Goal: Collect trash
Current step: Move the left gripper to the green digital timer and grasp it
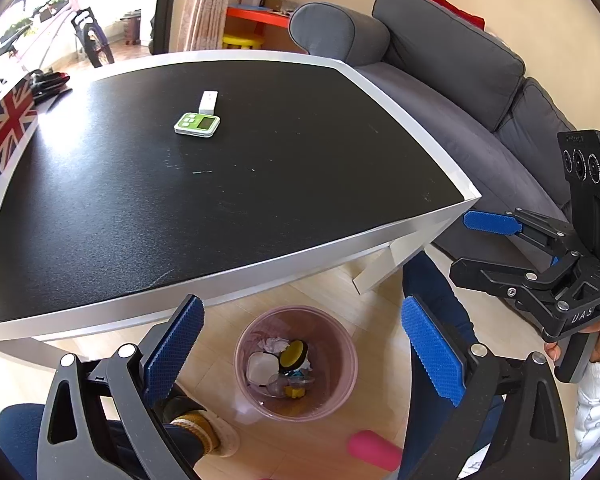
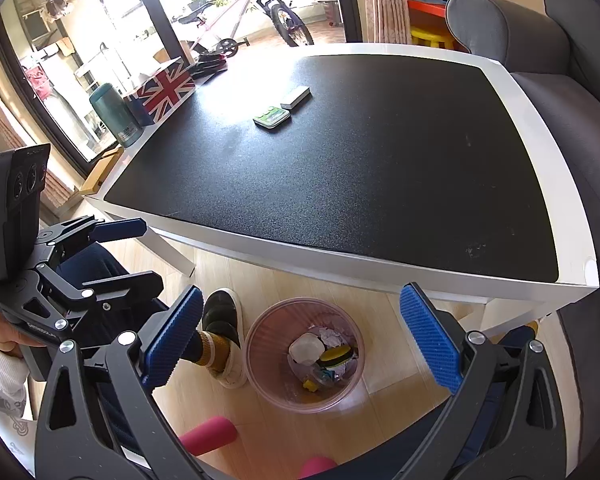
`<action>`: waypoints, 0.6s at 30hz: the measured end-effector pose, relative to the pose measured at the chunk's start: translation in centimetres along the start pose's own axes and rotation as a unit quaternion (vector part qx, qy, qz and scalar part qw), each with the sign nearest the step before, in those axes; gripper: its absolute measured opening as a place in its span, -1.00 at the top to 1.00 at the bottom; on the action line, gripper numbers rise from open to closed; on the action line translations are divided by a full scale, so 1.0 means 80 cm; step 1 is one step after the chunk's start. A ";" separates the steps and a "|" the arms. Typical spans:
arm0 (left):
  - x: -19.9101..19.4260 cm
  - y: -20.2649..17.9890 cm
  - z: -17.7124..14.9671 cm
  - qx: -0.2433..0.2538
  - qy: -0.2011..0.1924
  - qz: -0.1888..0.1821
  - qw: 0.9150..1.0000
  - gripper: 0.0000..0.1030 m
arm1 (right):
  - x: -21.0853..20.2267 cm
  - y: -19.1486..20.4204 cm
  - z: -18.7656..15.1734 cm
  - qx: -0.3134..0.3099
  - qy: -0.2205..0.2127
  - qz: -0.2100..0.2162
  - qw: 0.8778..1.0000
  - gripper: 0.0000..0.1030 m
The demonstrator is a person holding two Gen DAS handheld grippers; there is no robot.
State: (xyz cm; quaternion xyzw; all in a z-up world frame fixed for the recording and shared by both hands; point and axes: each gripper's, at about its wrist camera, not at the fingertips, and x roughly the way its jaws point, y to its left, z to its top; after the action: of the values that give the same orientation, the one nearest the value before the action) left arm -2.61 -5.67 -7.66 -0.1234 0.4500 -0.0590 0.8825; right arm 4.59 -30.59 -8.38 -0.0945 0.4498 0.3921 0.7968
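Left gripper (image 1: pixel 300 360) sits at the bottom of the left wrist view, jaws spread wide, nothing between the blue pads (image 1: pixel 176 354). Directly framed in the gap, lower centre of the frame, is a pink translucent trash bin (image 1: pixel 340 344) standing on the pale wood floor (image 1: pixel 380 292). Bin contents: crumpled white paper (image 1: pixel 274 345), a yellow-and-black round item (image 1: pixel 293 354), a clear plastic cup or lid (image 1: pixel 260 368), and small yellow bits at the bottom that are too small to identify. Right gripper (image 2: pixel 300 356) at the bottom of the right wrist view is likewise wide apart and empty, with the same bin between its pads at lower centre. In the left wrist view the right gripper appears at the right edge, held by a hand in a white sleeve (image 1: pixel 596 412). A shoe with a mustard sock (image 2: pixel 220 336) stands just left of the bin in the right wrist view; a pink cylinder (image 1: pixel 374 450) lies at the bottom edge. Above the bin, filling the middle of both frames, is a white-rimmed table (image 1: pixel 300 268) with a black top. On it, upper centre: a green-and-white device (image 1: pixel 197 124), a small white box (image 1: pixel 208 102) touching or just beside it. Upper left: Union Jack box (image 1: pixel 8 124). Grey sofa (image 1: pixel 460 80) at upper right.
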 end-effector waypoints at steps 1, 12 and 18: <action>0.000 0.002 0.002 0.000 -0.001 0.001 1.000 -0.85 | 0.001 -0.001 0.001 0.000 0.000 0.000 1.000 -0.89; 0.002 0.042 0.058 -0.014 -0.018 0.023 0.999 -0.85 | 0.014 -0.007 0.051 -0.005 -0.011 -0.001 1.000 -0.89; 0.007 0.060 0.102 -0.014 -0.026 0.031 0.999 -0.85 | 0.021 -0.012 0.085 -0.008 -0.018 -0.001 1.000 -0.90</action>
State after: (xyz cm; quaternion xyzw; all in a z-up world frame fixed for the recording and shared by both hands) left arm 4.32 0.17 -4.80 -0.1231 0.4310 -0.0221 0.8936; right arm 10.14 -26.92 -6.00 -0.0944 0.4320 0.3966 0.8045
